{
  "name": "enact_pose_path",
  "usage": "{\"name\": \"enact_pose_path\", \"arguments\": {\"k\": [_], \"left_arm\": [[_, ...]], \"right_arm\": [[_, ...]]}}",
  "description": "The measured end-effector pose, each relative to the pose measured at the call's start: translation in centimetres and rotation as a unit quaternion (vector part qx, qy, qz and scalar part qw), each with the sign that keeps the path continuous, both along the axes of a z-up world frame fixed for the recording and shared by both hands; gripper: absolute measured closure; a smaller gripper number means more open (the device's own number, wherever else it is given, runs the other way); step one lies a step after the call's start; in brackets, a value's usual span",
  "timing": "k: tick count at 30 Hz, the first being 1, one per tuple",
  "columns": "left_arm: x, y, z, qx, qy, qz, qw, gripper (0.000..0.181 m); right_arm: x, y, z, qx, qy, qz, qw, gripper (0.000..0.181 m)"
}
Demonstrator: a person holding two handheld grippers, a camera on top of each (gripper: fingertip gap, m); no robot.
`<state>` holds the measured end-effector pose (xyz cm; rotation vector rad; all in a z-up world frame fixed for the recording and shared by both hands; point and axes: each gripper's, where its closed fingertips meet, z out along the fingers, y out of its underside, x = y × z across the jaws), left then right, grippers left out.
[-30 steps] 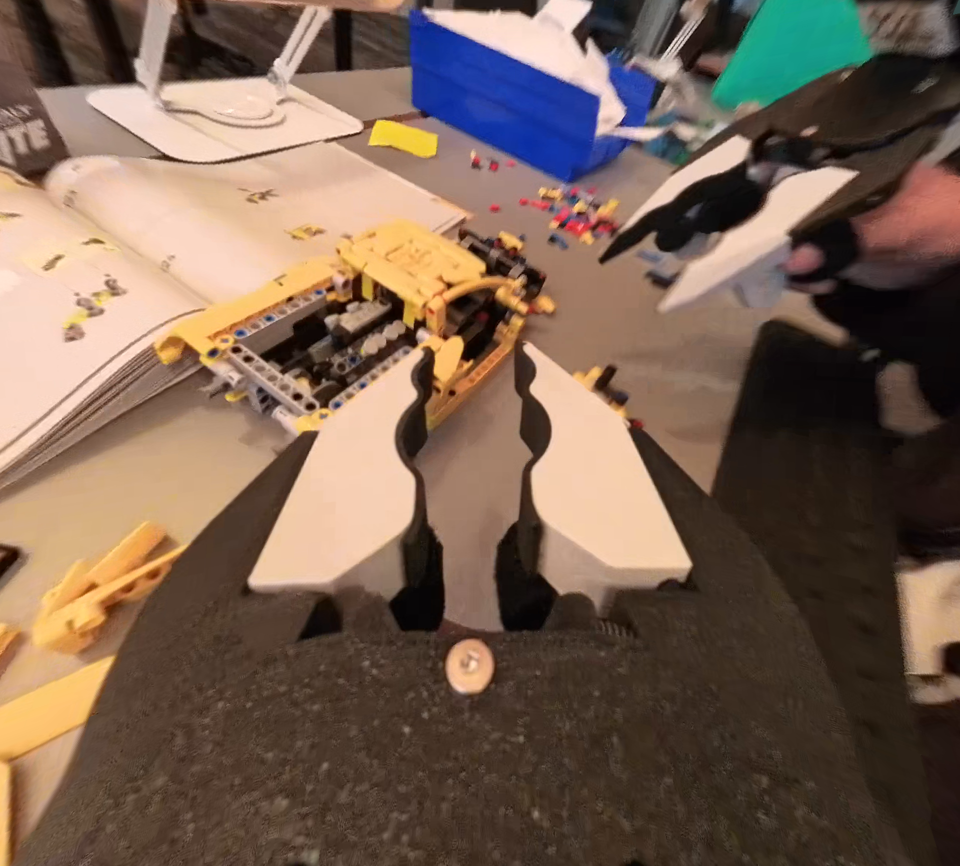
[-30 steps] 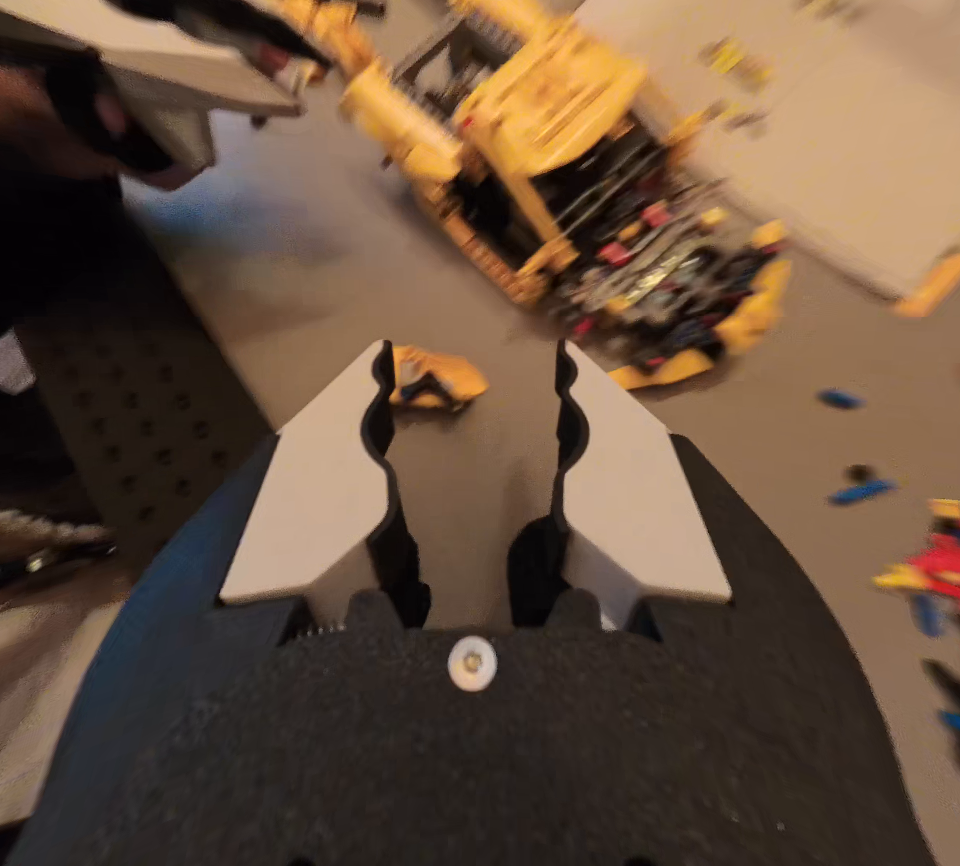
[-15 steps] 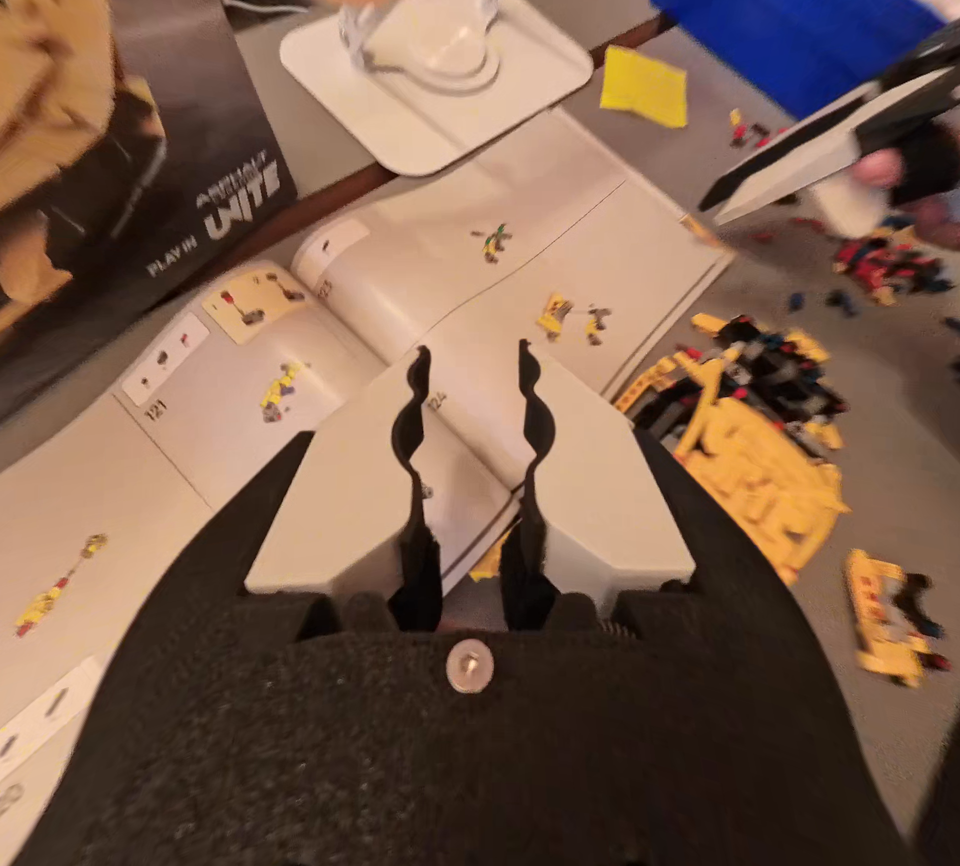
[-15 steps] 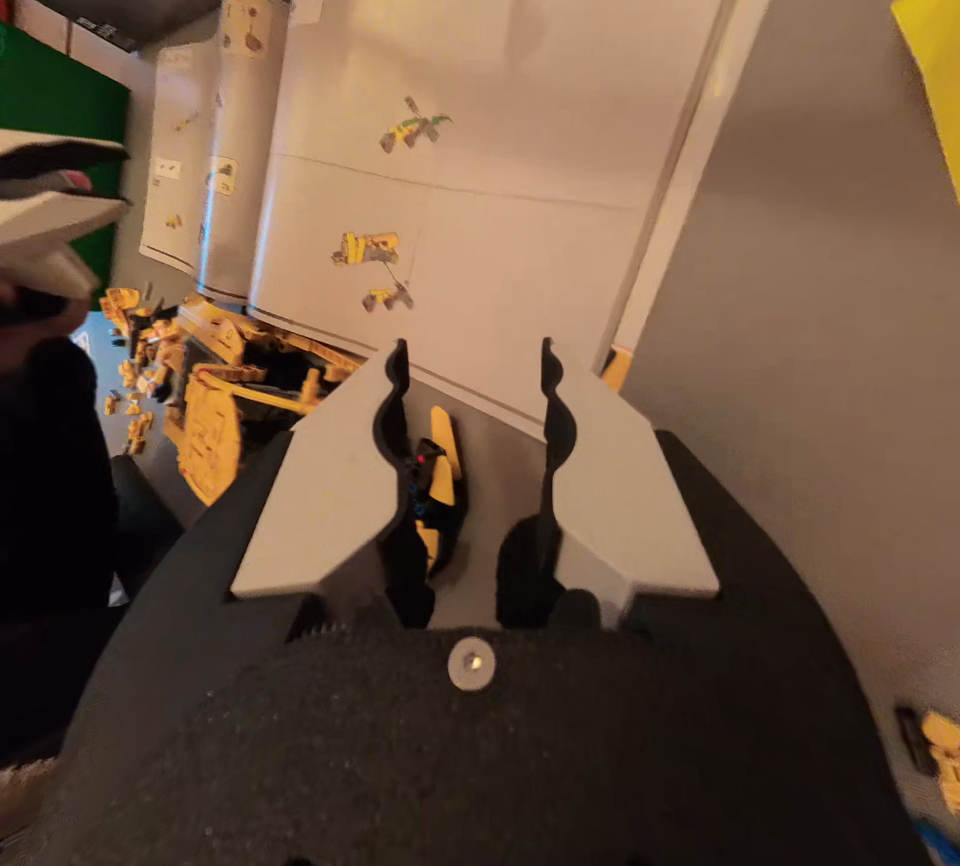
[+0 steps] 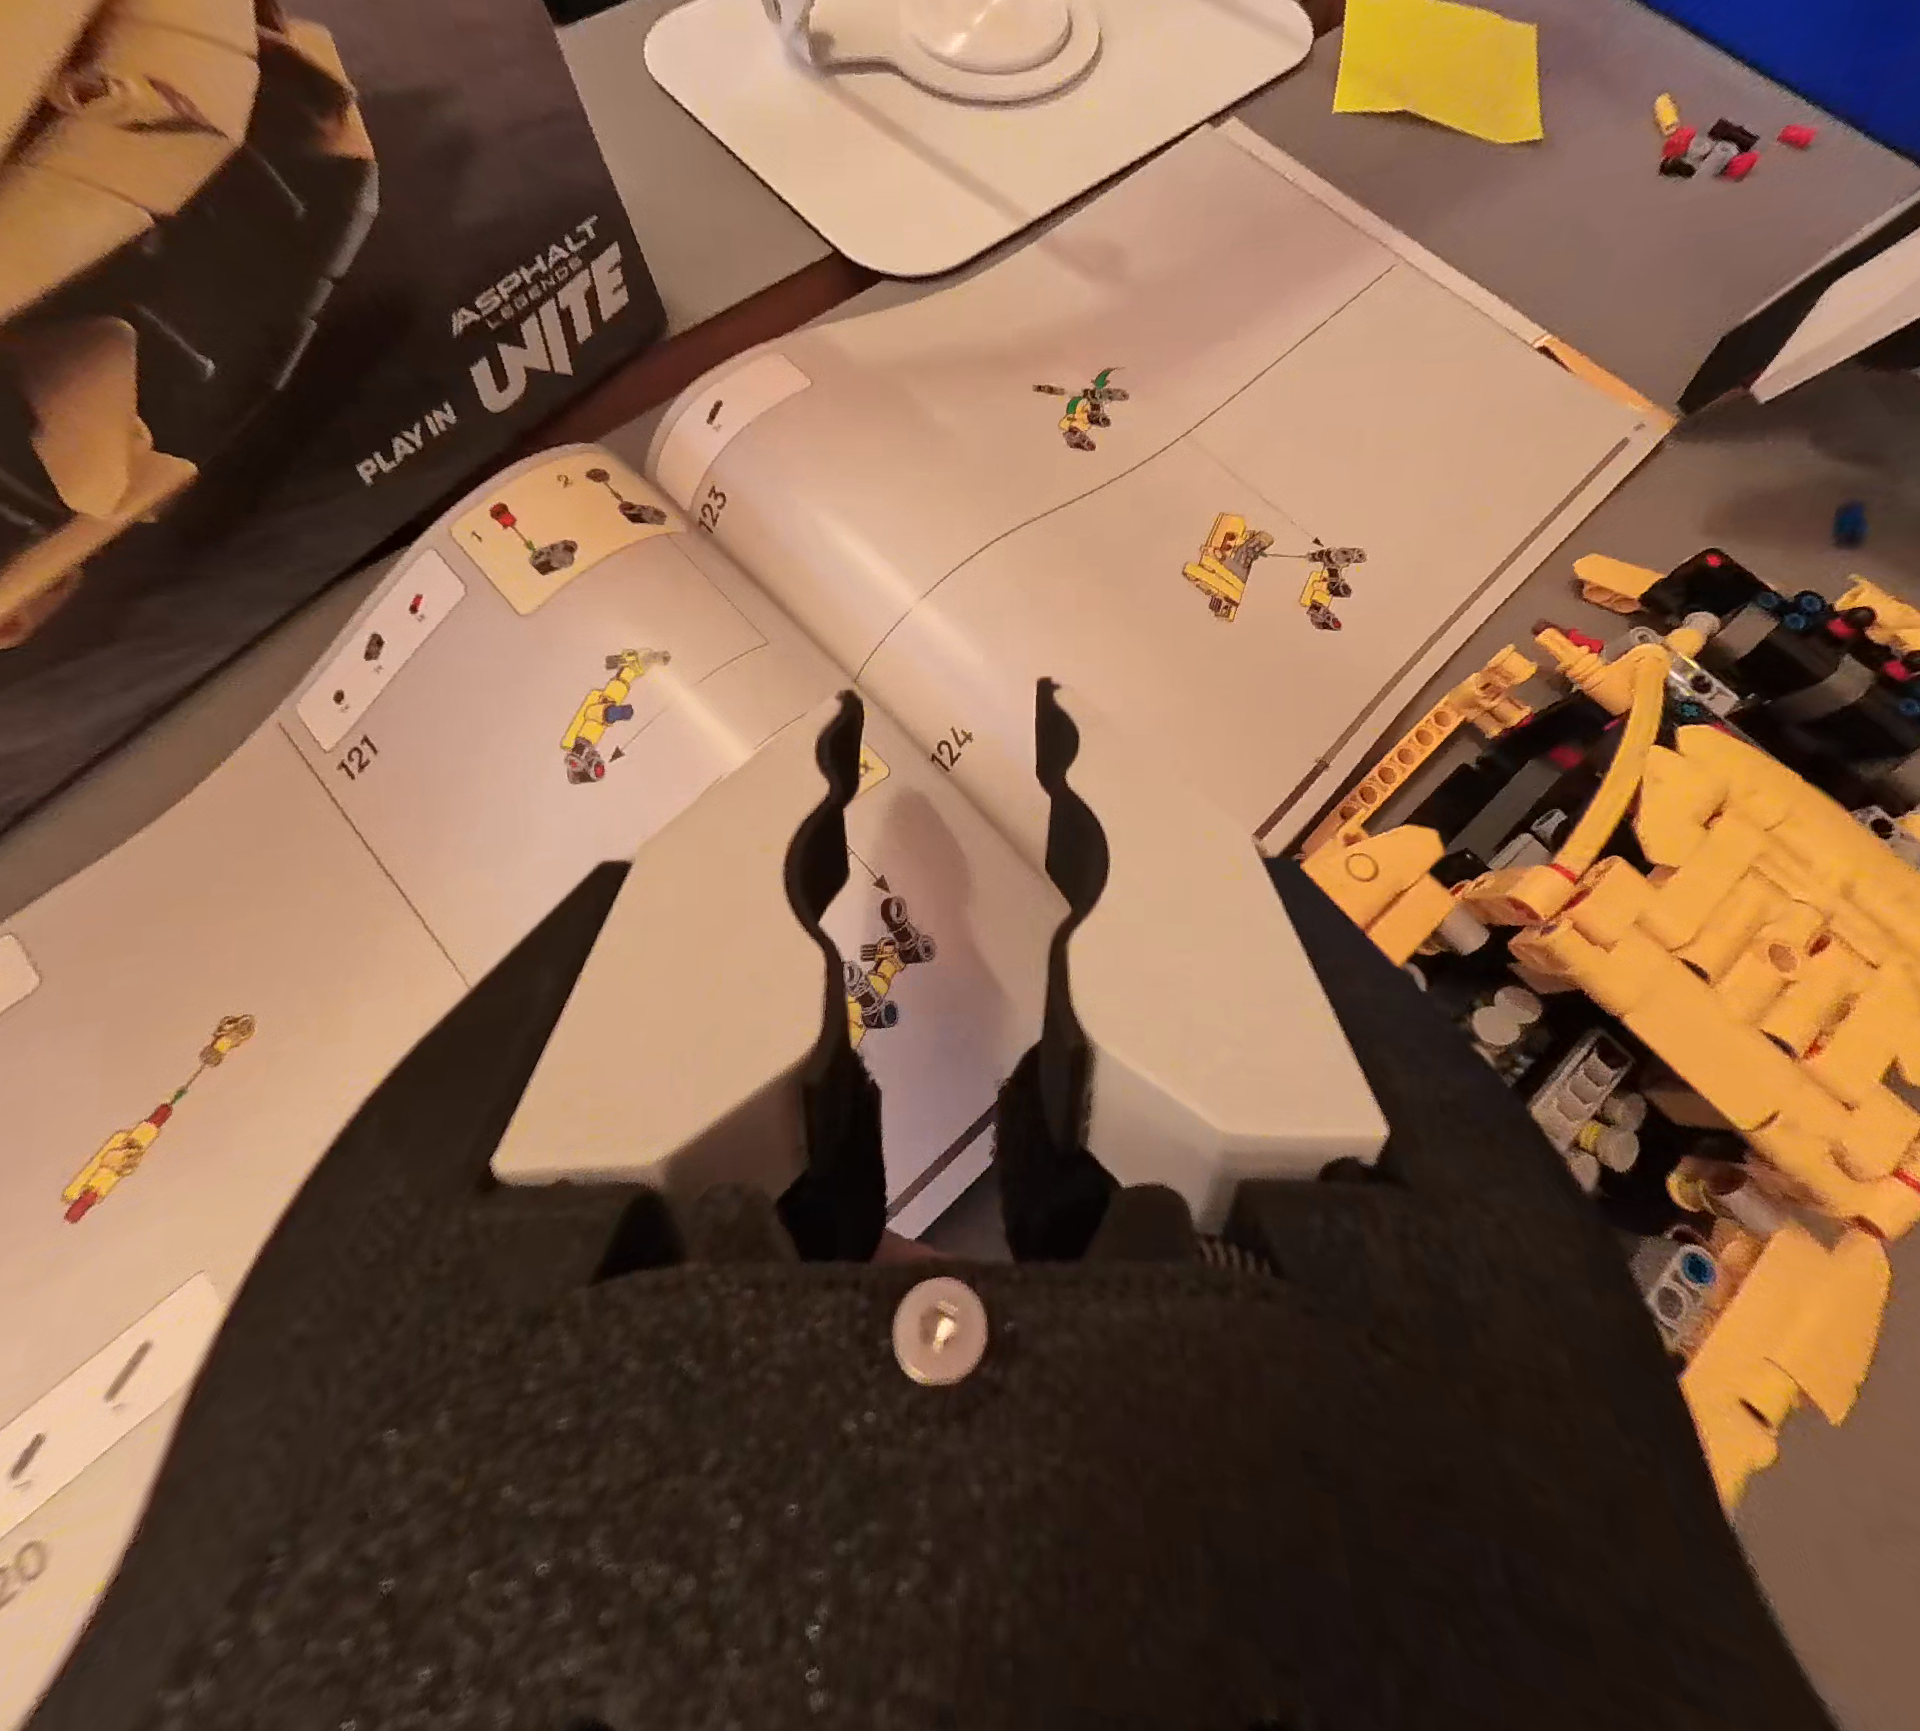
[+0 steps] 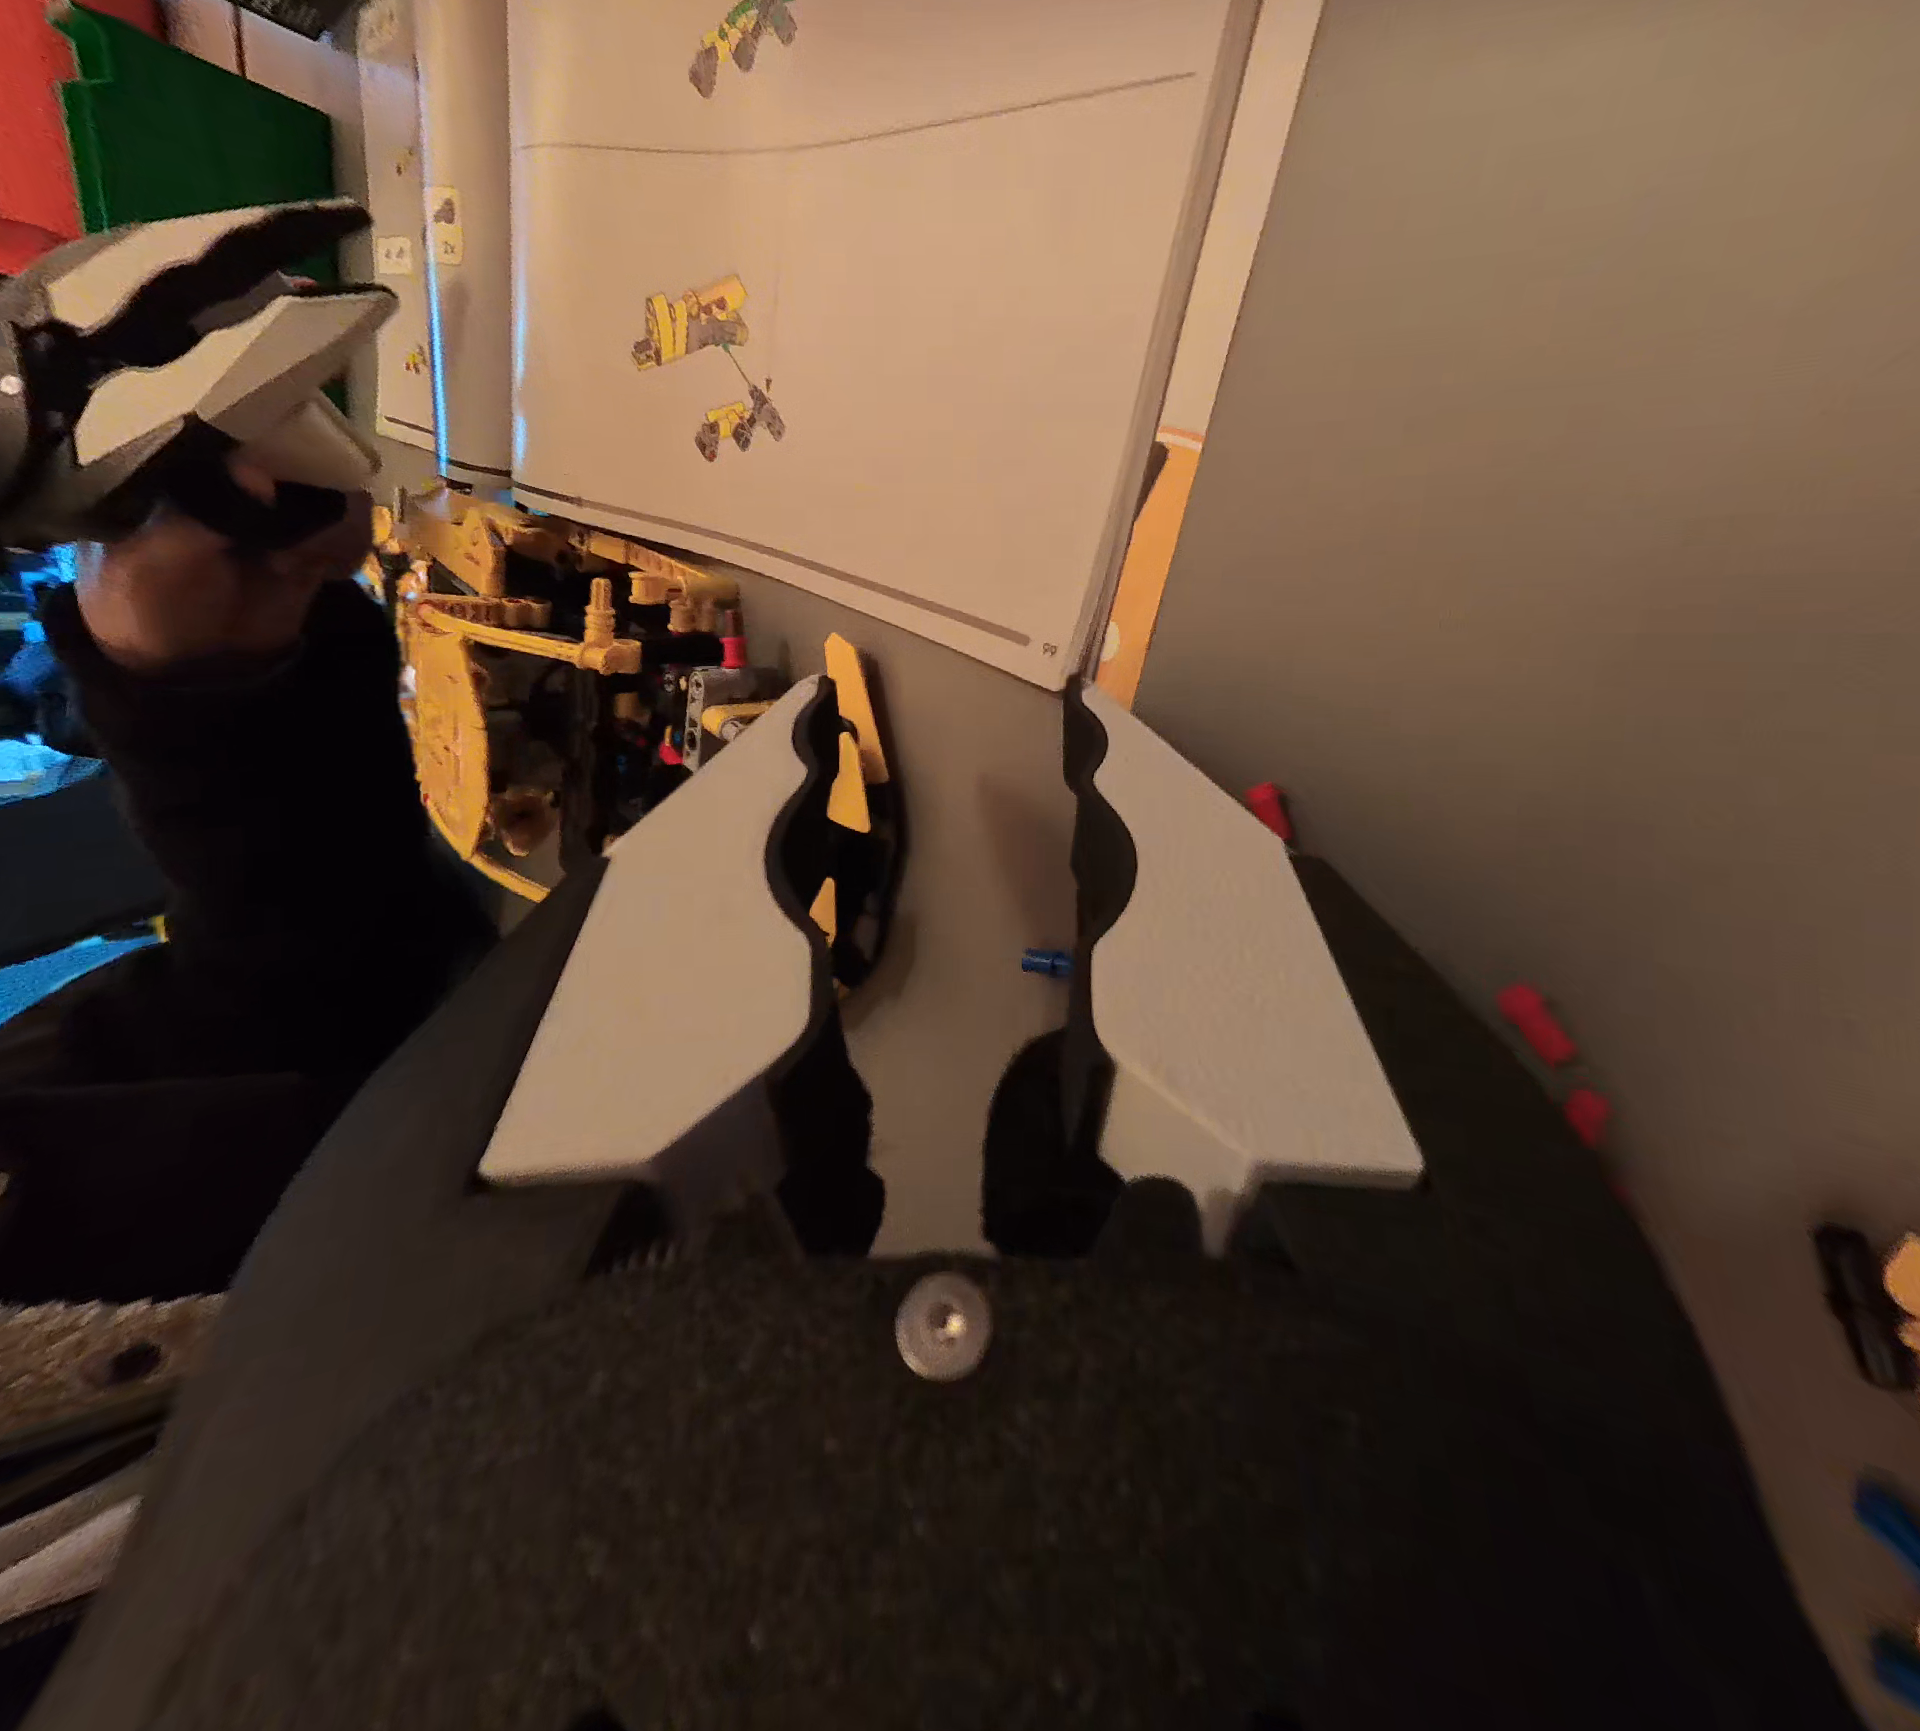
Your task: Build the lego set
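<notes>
Grey table (image 5: 1766, 455): open instruction booklet (image 5: 1039, 486) laid flat, dark set box (image 5: 260, 227) and white stand base (image 5: 935, 154) behind it. Yellow lego model (image 5: 1662, 933) seen just right of the booklet. Left gripper (image 5: 945, 705) held above the pages, jaws apart, empty. Right gripper (image 6: 945, 694) likewise parted over bare table, holding nothing; small blue pin (image 6: 1044, 961) noted between its fingers.

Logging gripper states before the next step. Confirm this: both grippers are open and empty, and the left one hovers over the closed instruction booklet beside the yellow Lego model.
One detail is wrong: the instruction booklet lies open, its pages spread flat, as the left wrist view shows. The rest holds: the left gripper and right gripper are open and empty, and the yellow Lego model sits beside the booklet.
</notes>
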<state>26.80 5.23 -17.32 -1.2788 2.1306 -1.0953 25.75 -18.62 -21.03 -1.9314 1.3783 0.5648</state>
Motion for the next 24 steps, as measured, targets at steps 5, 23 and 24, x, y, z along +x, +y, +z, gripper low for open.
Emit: {"name": "enact_pose_path", "arguments": {"k": [5,23,24], "left_arm": [[-0.25,-0.42,-0.25,0.002,0.001,-0.008,1.0,0.148],[-0.56,-0.94,-0.29,-0.008,0.007,-0.018,1.0,0.148],[-0.56,-0.94,-0.32,-0.007,0.007,-0.018,1.0,0.148]], "right_arm": [[-0.4,0.31,-0.14,0.02,0.015,0.009,1.0,0.141],[-0.17,0.54,-0.38,0.027,0.018,0.005,0.999,0.141],[-0.15,0.55,-0.3,0.029,0.017,0.004,0.999,0.141]]}}
